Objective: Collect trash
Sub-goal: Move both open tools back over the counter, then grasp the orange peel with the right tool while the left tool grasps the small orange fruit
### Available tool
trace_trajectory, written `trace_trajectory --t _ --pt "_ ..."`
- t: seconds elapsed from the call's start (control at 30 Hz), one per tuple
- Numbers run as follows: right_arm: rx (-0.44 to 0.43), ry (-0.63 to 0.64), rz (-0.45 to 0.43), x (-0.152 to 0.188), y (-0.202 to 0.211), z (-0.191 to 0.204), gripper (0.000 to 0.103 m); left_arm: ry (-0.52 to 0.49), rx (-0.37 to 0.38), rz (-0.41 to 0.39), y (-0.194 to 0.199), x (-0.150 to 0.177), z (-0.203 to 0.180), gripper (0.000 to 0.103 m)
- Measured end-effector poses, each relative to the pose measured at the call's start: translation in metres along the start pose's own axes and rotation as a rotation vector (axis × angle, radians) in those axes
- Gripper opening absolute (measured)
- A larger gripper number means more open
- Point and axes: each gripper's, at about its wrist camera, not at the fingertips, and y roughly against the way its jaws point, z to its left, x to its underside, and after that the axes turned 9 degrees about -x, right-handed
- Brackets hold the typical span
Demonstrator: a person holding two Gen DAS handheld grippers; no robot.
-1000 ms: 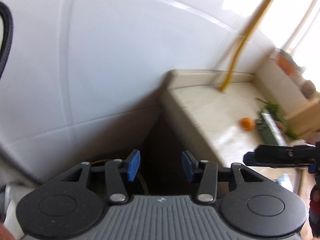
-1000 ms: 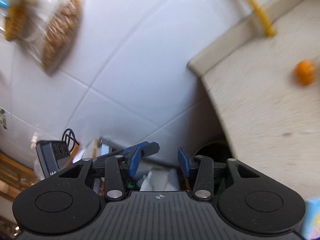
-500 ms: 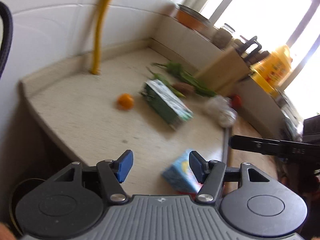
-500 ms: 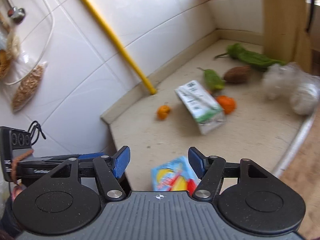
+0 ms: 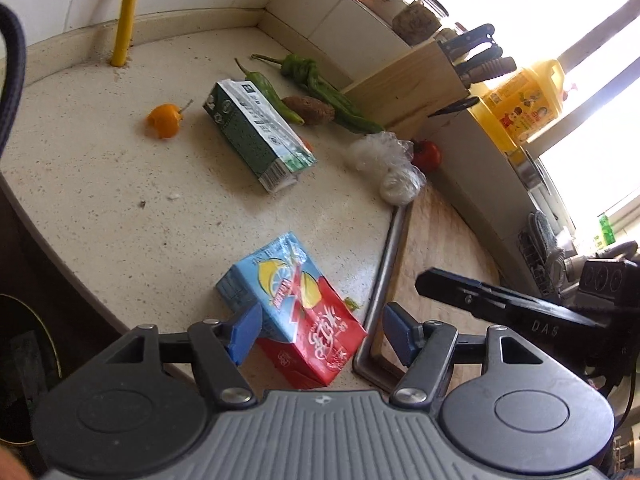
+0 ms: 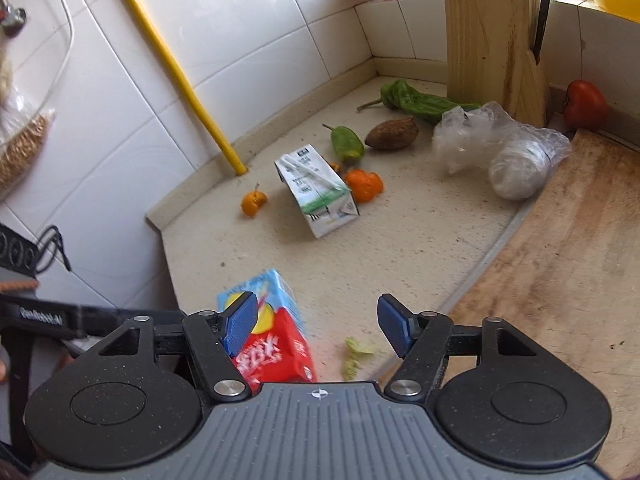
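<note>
Both grippers hang over the near edge of the counter point(image 5: 100, 184), aimed at the same target: the blue-and-red drink carton point(image 5: 294, 312), lying on its side right at that edge, just beside the cutting board's metal rim point(image 5: 386, 264). Left gripper point(image 5: 320, 330) has its jaws spread wide with the carton between the blue pads, no contact that I can confirm, so nothing is gripped yet. Right gripper point(image 6: 316, 324) is also spread and empty; the carton sits off toward its left pad, so it looks misaligned for a pick (my read: left takes this one, right is just hovering close). Second piece of trash, the green-and-white milk carton point(image 5: 256, 132), lies flat mid-counter, well apart from the first, between a small orange fruit point(image 5: 164, 120) and the green peppers point(image 5: 316, 88). Crumpled clear plastic bag point(image 5: 390, 164) sits at the far end of the board edge, near the knife block point(image 6: 492, 36) and a tomato point(image 6: 584, 106). Probably trash too, though it seems to wrap something white, can't tell what. A small green scrap point(image 6: 356, 354) lies by the board rim. Produce likely stays. Bin isn't clearly visible; there's a dark round shape below the counter's left edge, can't confirm.
</note>
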Motion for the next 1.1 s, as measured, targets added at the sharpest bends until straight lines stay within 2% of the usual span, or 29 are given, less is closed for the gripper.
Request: trace_trajectory --t 0.17,0.23,0.43,0.6,0.77,0.97,1.07,1.1 --pt "-0.016 -0.014 0.008 -0.001 -0.004 -0.009 0.073 0.052 -0.054 -0.067 0.011 -0.01 0.01 0.064" --pt "-0.015 -0.009 0.01 -0.002 -0.005 -0.009 0.074 0.079 -0.07 -0.089 0.012 -0.017 0.015 0.068" --pt "-0.003 -0.014 0.005 -0.004 -0.003 -0.015 0.076 0.105 -0.097 -0.148 0.003 -0.046 0.019 0.068" --pt "0.019 -0.042 -0.006 -0.006 -0.001 -0.024 0.077 0.072 -0.14 -0.171 -0.016 -0.072 0.022 0.069" --pt "0.049 -0.042 -0.019 -0.019 -0.006 -0.031 0.077 0.034 -0.264 -0.226 -0.043 -0.103 0.034 0.069" --pt "0.078 0.033 -0.017 -0.049 -0.03 -0.034 0.077 -0.071 -0.356 -0.226 -0.08 -0.117 0.041 0.069" --pt "0.107 0.101 -0.001 -0.064 -0.051 -0.033 0.075 -0.107 -0.389 -0.229 -0.091 -0.121 0.046 0.059" --pt "0.113 0.124 0.002 -0.068 -0.059 -0.033 0.072 -0.103 -0.388 -0.218 -0.094 -0.123 0.049 0.053"
